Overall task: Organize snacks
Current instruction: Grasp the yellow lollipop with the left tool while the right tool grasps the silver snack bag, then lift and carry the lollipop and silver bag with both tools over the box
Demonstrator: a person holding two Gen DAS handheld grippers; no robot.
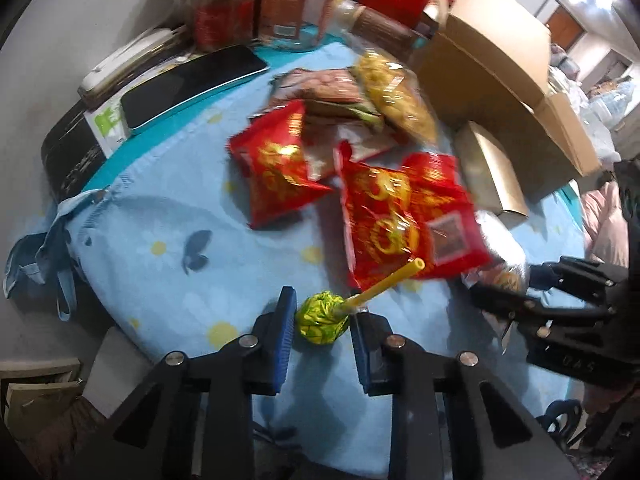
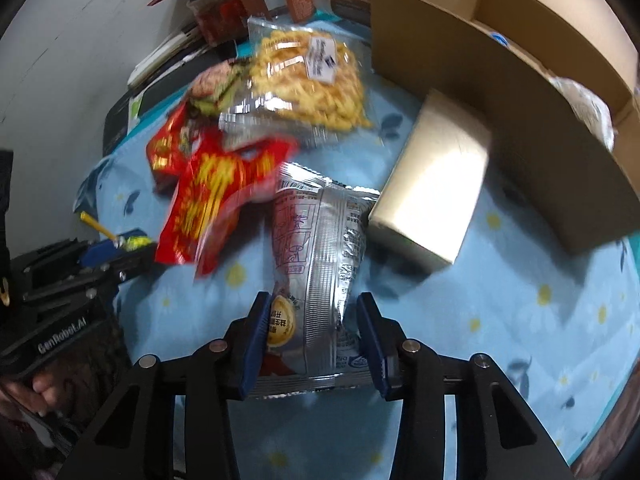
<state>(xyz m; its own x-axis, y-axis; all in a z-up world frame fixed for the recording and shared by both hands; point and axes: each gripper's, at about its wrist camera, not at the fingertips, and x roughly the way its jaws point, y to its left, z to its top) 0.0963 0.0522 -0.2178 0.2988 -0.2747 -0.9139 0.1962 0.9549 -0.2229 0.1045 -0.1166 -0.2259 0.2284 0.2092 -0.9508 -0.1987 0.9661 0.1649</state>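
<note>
My left gripper [image 1: 322,312] is shut on a lollipop [image 1: 322,322] in green wrap, its yellow stick pointing up and to the right. In the right wrist view the same gripper [image 2: 128,246] sits at the left edge with the lollipop [image 2: 134,242] in it. My right gripper [image 2: 313,300] has its blue pads against both sides of a silver snack packet [image 2: 316,248] lying on the blue floral cloth [image 2: 520,320]. Red snack packets [image 1: 384,216] [image 2: 212,200] lie in a heap just beyond both grippers.
A clear bag of yellow snacks [image 2: 308,80] and a burger-print packet [image 2: 212,84] lie behind the red ones. A beige box [image 2: 436,184] rests beside an open cardboard box [image 2: 500,100] at the right. Jars [image 1: 224,12] and a dark tablet [image 1: 192,84] stand at the back left.
</note>
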